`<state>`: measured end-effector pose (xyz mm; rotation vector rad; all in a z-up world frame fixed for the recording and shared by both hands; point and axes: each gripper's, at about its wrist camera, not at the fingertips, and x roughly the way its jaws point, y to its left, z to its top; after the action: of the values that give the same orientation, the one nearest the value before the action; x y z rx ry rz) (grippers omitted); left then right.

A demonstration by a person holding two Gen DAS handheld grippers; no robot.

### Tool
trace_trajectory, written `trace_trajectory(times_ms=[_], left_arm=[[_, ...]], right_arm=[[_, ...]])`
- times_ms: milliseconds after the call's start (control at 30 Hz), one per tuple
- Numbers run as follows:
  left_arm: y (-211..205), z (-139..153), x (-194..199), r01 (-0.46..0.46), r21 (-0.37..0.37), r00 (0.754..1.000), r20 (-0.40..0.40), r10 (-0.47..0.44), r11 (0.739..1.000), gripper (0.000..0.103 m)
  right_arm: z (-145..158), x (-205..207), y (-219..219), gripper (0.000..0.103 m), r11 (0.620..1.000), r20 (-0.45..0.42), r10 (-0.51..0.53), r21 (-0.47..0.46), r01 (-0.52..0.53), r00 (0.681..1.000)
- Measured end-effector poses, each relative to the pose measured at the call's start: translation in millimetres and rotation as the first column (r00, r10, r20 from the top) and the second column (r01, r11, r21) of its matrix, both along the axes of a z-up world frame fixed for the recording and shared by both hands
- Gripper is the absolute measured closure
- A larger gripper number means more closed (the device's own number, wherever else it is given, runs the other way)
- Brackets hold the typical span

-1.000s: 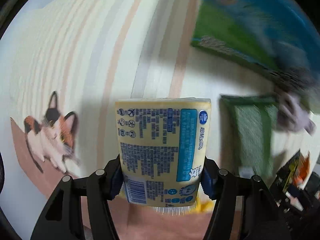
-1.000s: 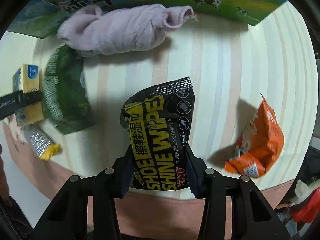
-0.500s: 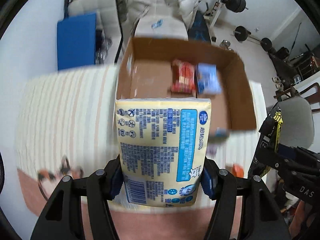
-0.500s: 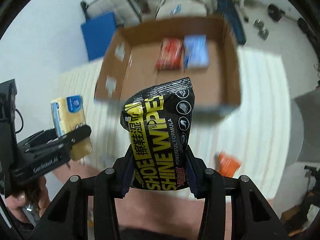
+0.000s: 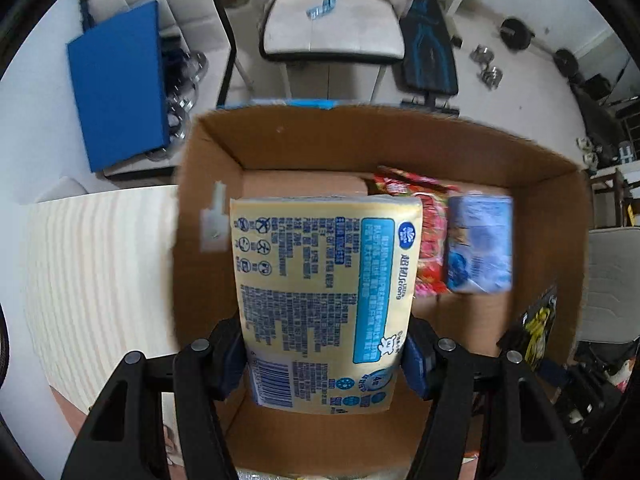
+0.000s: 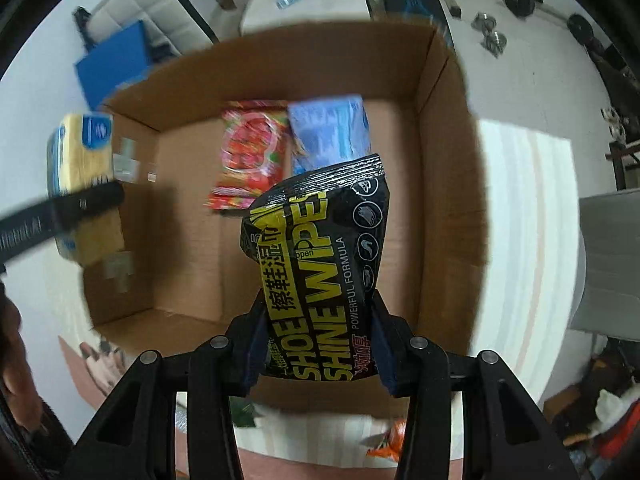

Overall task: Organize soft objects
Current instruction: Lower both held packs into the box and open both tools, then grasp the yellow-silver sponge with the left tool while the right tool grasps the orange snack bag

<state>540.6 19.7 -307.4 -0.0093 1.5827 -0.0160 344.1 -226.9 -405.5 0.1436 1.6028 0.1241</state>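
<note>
Hanging over the open cardboard box (image 5: 552, 216), the left gripper (image 5: 326, 356) pinches a yellow tissue pack (image 5: 326, 296), poised for dropping beside the red packet (image 6: 250, 156) and blue packet (image 6: 328, 132) inside. The right gripper (image 6: 318, 344) squeezes a black wipes pouch (image 6: 320, 264) above the same box for the same reason.

Both fisheye views were evenly, softly lit, curving and darkening at the edges, with motion blur smearing the box (image 5: 552, 216) and background while held packs stayed sharp.
</note>
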Motion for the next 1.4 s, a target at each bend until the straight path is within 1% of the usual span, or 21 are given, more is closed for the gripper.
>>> trace_trajectory(times_ms=[100,200,300,467,567,633,667,700,733,767,800,833,900,933,1000,1100,1267,1400], left_arm=[[-1.0,-25.4,15.0,0.005,0.011,0.999,-0.04,-0.005,1.0,0.042],[-4.2,-39.4,27.4,-0.004,0.005,0.998,-0.067,0.005,1.0,0.042],[-7.9,-47.8,36.3,-0.001,0.005,0.997,-0.079,0.001,1.0,0.042],[-16.0,-55.0,42.6,0.012,0.006,0.995,-0.099,-0.011,1.0,0.042],[-22.0,-64.4,45.3,0.032,0.005,0.99,-0.137,-0.031,0.999,0.041],[-21.6,-66.2,46.7,0.021,-0.008,0.988,-0.154,-0.022,1.0,0.041],[-21.4,-65.6,47.2,0.019,-0.009,0.987,-0.158,-0.02,1.0,0.041],[-20.7,-62.8,47.1,0.018,-0.008,0.988,-0.154,-0.018,1.0,0.041],[-20.4,-59.6,47.7,0.013,-0.007,0.989,-0.148,-0.014,1.0,0.041],[-19.4,-55.8,47.7,0.008,-0.01,0.99,-0.141,-0.009,1.0,0.04],[-18.0,-49.8,47.5,0.001,-0.015,0.992,-0.127,-0.003,1.0,0.035],[-17.7,-45.8,47.7,-0.003,-0.016,0.993,-0.119,0.001,1.0,0.023],[-16.3,-30.4,43.9,-0.009,-0.018,0.996,-0.088,0.007,1.0,0.012],[-16.5,-23.2,41.3,-0.007,-0.016,0.997,-0.073,0.005,1.0,0.009],[-15.4,-11.3,34.8,-0.006,-0.011,0.999,-0.05,0.005,1.0,0.005],[-15.6,10.2,17.9,0.0,-0.011,1.0,-0.017,0.0,1.0,0.005],[-17.6,36.0,-11.8,0.031,0.013,0.999,0.036,-0.032,0.999,0.005],[-18.9,55.3,-41.2,0.022,-0.023,0.998,0.056,-0.02,1.0,0.005]], right_arm=[[-17.8,1.1,0.5,0.055,1.0,-0.037,-0.002,-0.013,0.001,0.999],[-31.8,3.5,1.6,0.055,1.0,-0.067,0.001,-0.024,-0.002,0.998],[-45.3,7.2,3.7,0.055,0.999,-0.091,0.01,-0.034,-0.013,0.996],[-53.8,9.7,9.4,0.055,0.998,-0.109,0.021,-0.048,-0.027,0.994],[-59.8,10.8,13.1,0.054,0.998,-0.121,0.03,-0.056,-0.038,0.992],[-64.5,12.1,15.3,0.05,0.997,-0.132,0.038,-0.054,-0.046,0.991],[-68.4,12.8,17.0,0.042,0.998,-0.137,0.038,-0.045,-0.045,0.99],[-66.6,13.1,17.3,0.028,0.999,-0.136,0.037,-0.033,-0.041,0.99],[-69.6,13.2,17.9,0.024,0.999,-0.131,0.036,-0.019,-0.038,0.991],[-65.5,13.3,18.2,0.023,0.999,-0.125,0.033,-0.008,-0.034,0.992],[-60.9,13.5,18.4,0.022,0.999,-0.12,0.032,-0.01,-0.033,0.992],[-56.9,13.7,18.8,0.022,0.999,-0.113,0.032,-0.012,-0.034,0.993],[-47.1,13.5,19.2,0.015,1.0,-0.102,0.027,0.002,-0.027,0.994],[-41.9,12.9,19.3,0.013,1.0,-0.098,0.024,0.009,-0.023,0.995],[-32.5,11.4,21.4,0.0,1.0,-0.079,0.025,0.002,-0.025,0.997],[-16.2,6.2,23.5,0.0,0.999,-0.042,0.028,-0.016,-0.029,0.999],[2.3,-8.2,22.3,0.0,0.999,-0.003,0.039,-0.03,-0.039,0.999],[20.8,-21.6,19.5,0.0,0.999,0.023,0.04,-0.011,-0.04,0.999]])
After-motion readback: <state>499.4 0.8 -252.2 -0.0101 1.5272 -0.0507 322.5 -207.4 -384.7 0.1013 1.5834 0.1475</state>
